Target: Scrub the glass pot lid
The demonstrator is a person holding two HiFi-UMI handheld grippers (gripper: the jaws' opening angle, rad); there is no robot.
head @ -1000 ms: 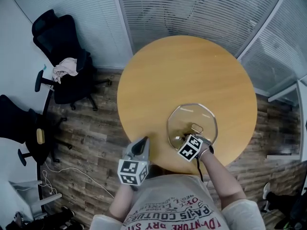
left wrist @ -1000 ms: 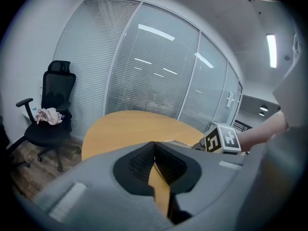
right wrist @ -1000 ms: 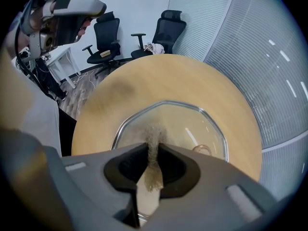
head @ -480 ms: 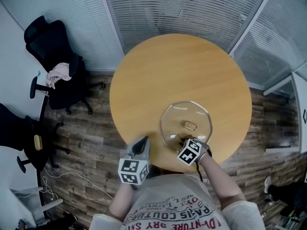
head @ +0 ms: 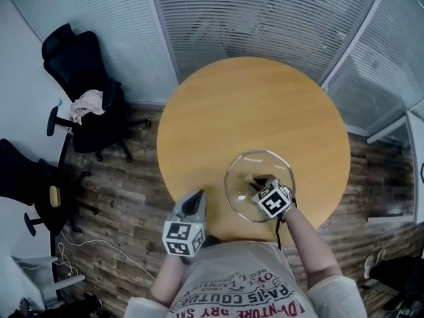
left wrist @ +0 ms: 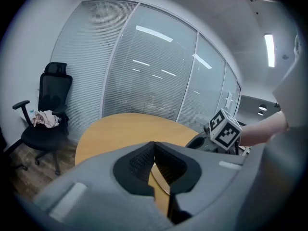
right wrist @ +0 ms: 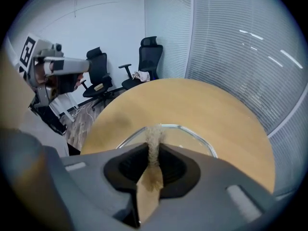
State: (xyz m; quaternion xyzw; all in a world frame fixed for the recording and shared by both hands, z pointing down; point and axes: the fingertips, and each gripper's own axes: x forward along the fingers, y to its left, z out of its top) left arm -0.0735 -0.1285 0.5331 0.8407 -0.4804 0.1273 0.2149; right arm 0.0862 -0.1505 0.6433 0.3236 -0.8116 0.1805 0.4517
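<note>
Shifted from the near rim of the glass pot lid (head: pixel 240 177) half a second before, the right gripper (head: pixel 260 184) was pictured from the head view over the lid's middle, where the handle was covered by it. The lid was shown lying flat on the round wooden worktop (head: pixel 252 111), close to the edge nearest the person. The left gripper (head: pixel 197 198) was held off the worktop's near edge, well apart from the lid, in much the same place as before. A black office chair (head: pixel 83 65) with a pale cloth (head: pixel 86 103) draped on it was seen on the floor to the left.

From the left gripper view, the left gripper (left wrist: pixel 154 149) was shown with its jaws pressed together and nothing between them. The worktop (left wrist: pixel 125 129) was seen beyond them, and the marker cube of the right gripper (left wrist: pixel 224 129) was caught at the right.

From the right gripper view, the right gripper (right wrist: pixel 154 150) was shown clamped on a tan scrubbing pad (right wrist: pixel 154 141), whose frayed tip was pointed at the lid (right wrist: pixel 190 130) just ahead. Whether the pad was touching the glass could not be told. The left gripper (right wrist: pixel 48 64) was seen at the upper left.
</note>
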